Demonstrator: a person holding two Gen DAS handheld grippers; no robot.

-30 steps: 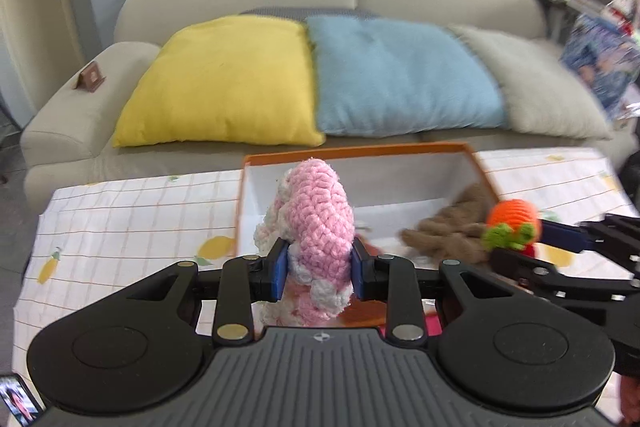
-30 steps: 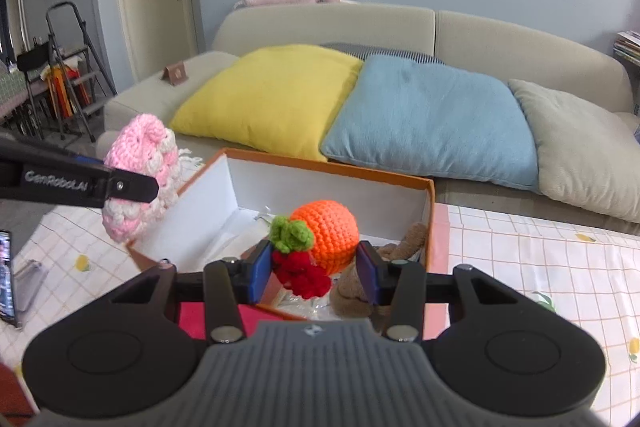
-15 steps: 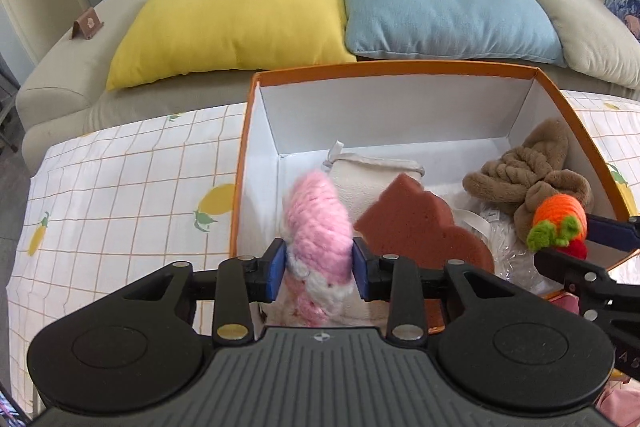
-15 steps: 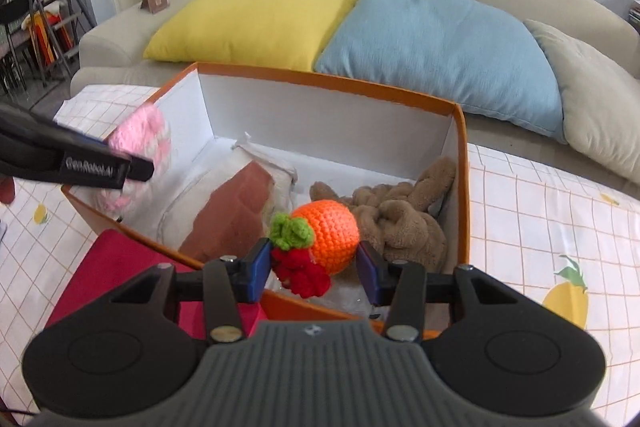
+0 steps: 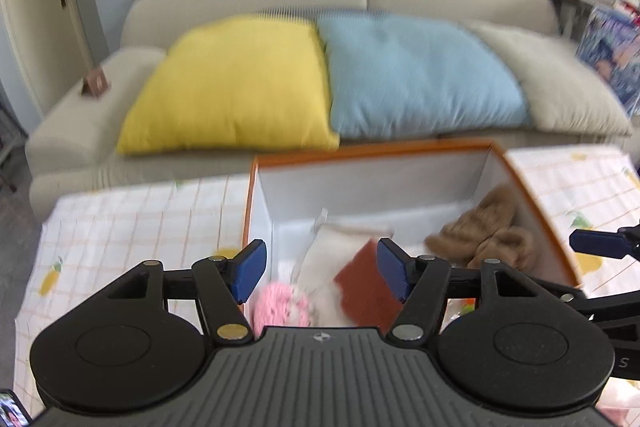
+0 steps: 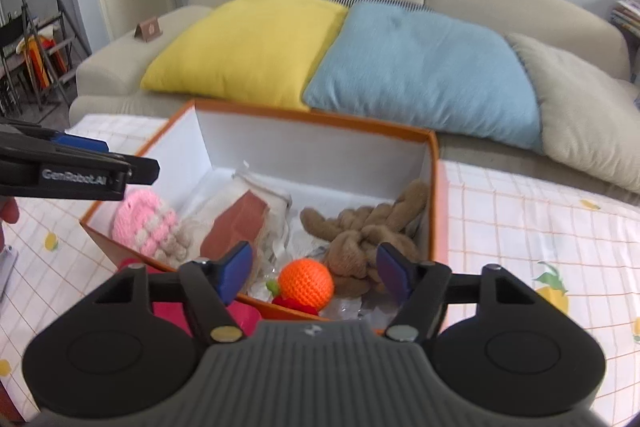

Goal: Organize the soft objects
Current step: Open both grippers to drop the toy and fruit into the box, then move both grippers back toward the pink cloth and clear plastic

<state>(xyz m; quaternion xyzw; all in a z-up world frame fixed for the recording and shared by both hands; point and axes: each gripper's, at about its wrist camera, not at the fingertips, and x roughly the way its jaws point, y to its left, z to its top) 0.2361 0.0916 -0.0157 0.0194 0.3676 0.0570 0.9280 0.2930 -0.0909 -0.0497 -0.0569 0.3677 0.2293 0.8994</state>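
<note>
In the orange box [image 6: 436,195] on the checked tablecloth [image 6: 540,227], everything soft in view is already down: pink crochet piece [image 6: 144,225] in the near-left corner, orange crochet ball [image 6: 306,281] near-centre by the front wall, brown knotted plush [image 6: 368,227] on the right, a brown sponge-like block [image 6: 236,227] between pink and plush. Left gripper [image 5: 318,269] has both fingers spread wide, holding nothing; the pink piece sits just below and slightly left of its gap, no contact visible. Right gripper [image 6: 312,269] is likewise spread wide and empty, with the orange ball directly under the gap, a touch forward of the pads. So each gripper is nearest to its own item, left over pink, right over orange. Neither item shows a clear long axis; pink is a flattish lump, orange is round. My read: both drops are done, and the way out is straight up and back, clear of the near wall. Left view is blurred, so fine contact there is unclear.
</note>
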